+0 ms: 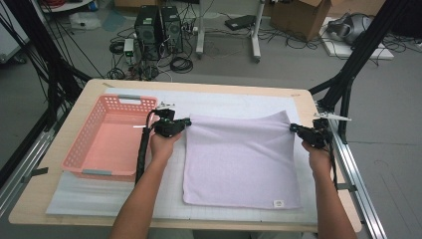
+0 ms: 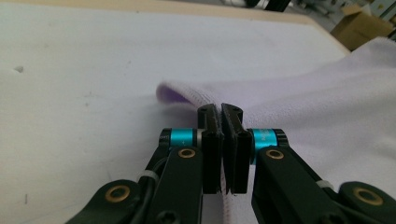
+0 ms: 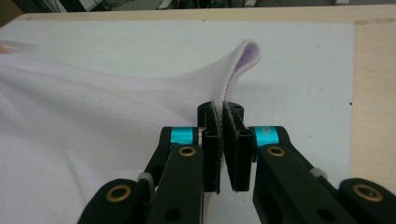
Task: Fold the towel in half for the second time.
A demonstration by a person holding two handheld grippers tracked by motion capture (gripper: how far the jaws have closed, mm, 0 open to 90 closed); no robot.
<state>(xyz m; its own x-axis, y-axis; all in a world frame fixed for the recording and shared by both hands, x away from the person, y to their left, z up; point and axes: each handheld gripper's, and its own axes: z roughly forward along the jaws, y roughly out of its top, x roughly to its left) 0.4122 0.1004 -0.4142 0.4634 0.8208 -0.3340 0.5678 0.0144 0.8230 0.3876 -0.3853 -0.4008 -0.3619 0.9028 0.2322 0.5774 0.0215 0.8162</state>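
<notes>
Now: both tools [image 1: 186, 122] [image 1: 293, 128] clamp towel [image 1: 239, 159]; corner label [image 1: 278, 203] unreadable

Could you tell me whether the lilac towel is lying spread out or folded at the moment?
Spread out: the lilac towel lies open on the mat, only its far corners pinched up by the left gripper and right gripper.

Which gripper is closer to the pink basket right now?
Left. The left gripper grips the towel's far corner just beside the pink basket. The right gripper clamps the towel's opposite far corner, a full towel's width farther from the basket.
</notes>
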